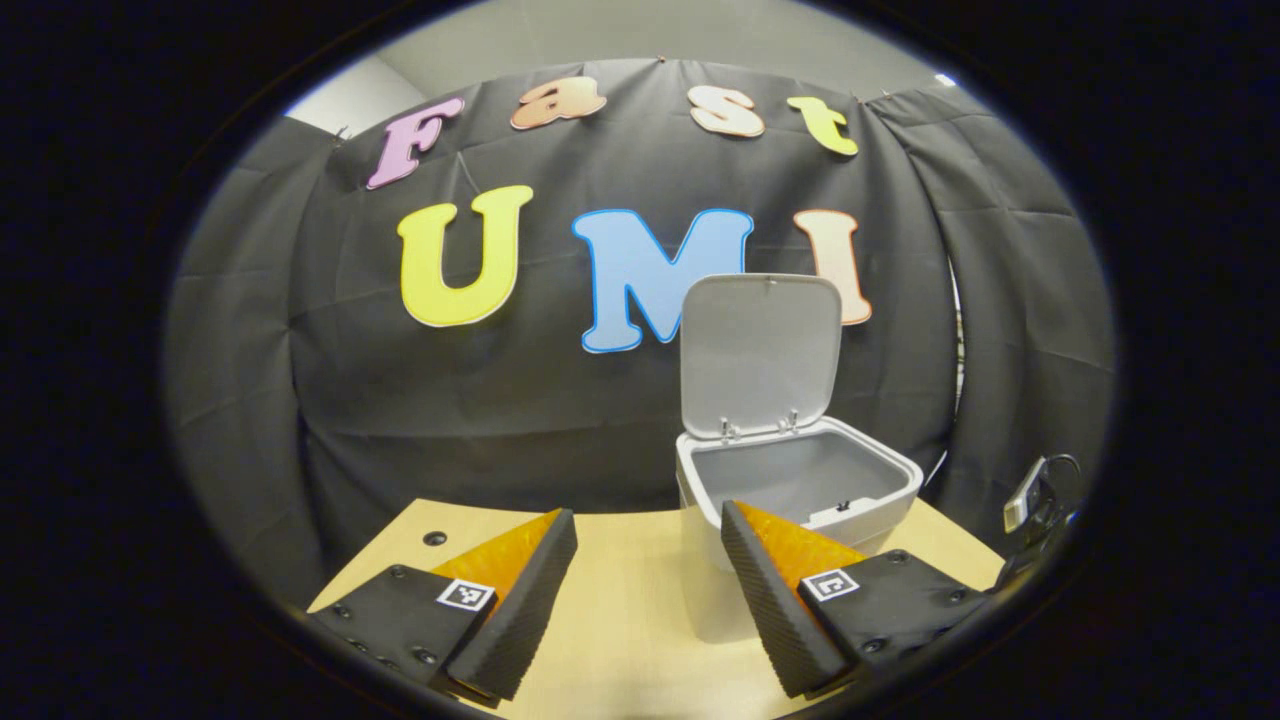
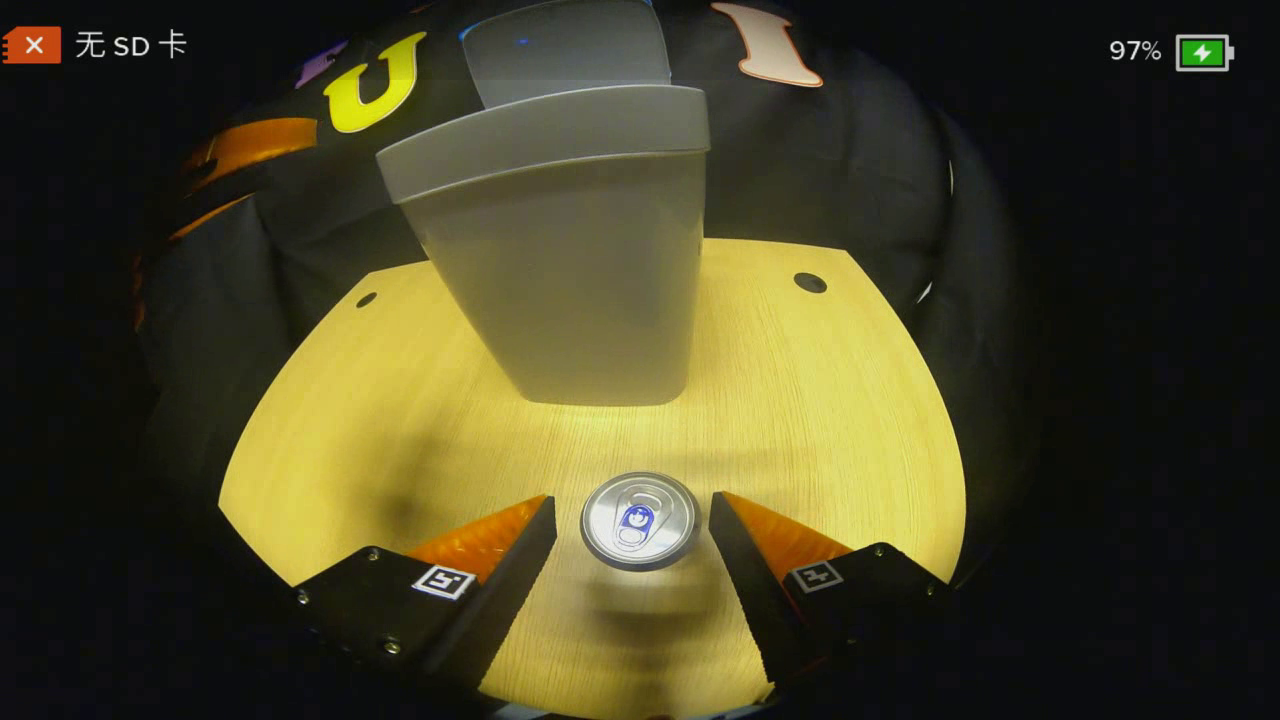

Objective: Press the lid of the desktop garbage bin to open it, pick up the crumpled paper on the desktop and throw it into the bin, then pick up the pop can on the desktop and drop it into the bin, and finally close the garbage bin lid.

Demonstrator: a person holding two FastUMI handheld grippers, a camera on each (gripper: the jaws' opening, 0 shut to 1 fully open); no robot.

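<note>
In the left gripper view the left gripper point(image 1: 648, 600) is seen at the bottom with its jaws spread wide and nothing held between them; only bare desktop point(image 1: 620, 620) lies in the gap. The garbage bin point(image 1: 795, 490) is seen at about two o'clock from that gap, standing on the desktop just beyond the right-hand finger, whose tip overlaps the bin's front wall in the picture; whether they touch cannot be told. The lid point(image 1: 760, 355) is raised upright at the back of the bin, at twelve o'clock from the bin's mouth, so the hollow inside is exposed. A small device with a cable point(image 1: 1035, 495) is seen at three o'clock near the edge of the view.

In the right gripper view the right gripper point(image 2: 632, 535) is held above the desktop point(image 2: 380, 430) and looks down on it. Its jaws are spread wide, and the pop can point(image 2: 640, 520) stands upright between the two fingertips, its top with the pull tab facing the camera. A narrow gap is seen on each side of the can, so the can is not pressed by either finger. The garbage bin point(image 2: 570, 280) is seen at twelve o'clock from the can, near it but apart, with its lid point(image 2: 565, 45) raised behind it
</note>
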